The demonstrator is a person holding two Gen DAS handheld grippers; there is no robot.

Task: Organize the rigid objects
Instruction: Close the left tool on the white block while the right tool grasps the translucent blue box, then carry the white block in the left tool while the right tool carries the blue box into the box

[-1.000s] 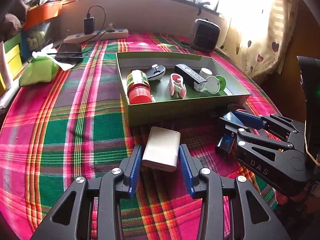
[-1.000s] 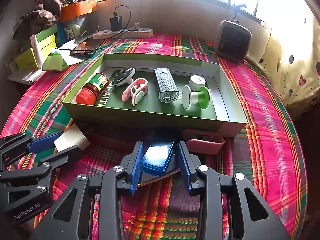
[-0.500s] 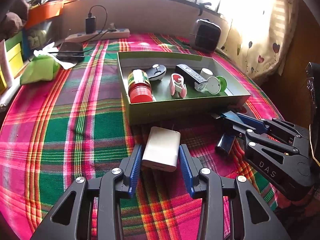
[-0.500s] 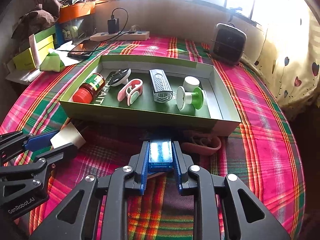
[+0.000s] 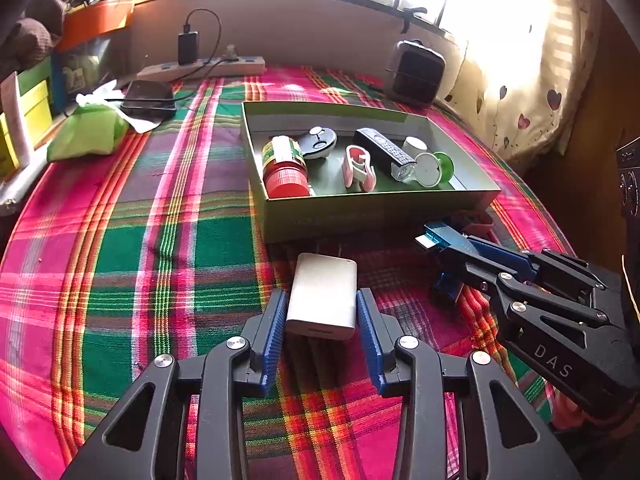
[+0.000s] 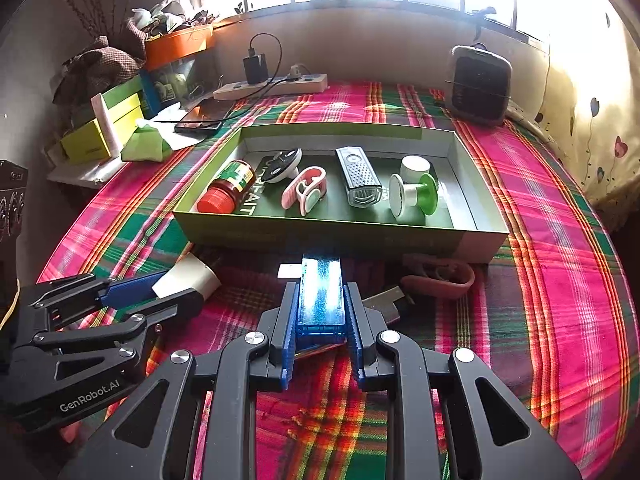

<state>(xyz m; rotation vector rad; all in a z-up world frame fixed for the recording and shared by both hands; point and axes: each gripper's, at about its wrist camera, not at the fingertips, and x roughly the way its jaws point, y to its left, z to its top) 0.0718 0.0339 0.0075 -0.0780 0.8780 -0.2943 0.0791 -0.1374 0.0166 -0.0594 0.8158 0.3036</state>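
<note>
Just in front of the green box (image 6: 340, 236), the right gripper (image 6: 322, 312) clamps a blue block (image 6: 322, 300), while the left gripper (image 5: 320, 312) is closing around a beige case (image 5: 324, 292), pads seemingly not yet pressing.

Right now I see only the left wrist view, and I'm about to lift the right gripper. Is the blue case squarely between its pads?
Observer: Yes. The right gripper has both pads flat against the long sides of the blue case.
Operator: Anything underneath it?
Observer: A flat grey strip pokes out from beneath it, toward the right.
Operator: Anything beside it?
Observer: A pink band lies on the cloth to its right, close to the front wall of the green box.
</note>
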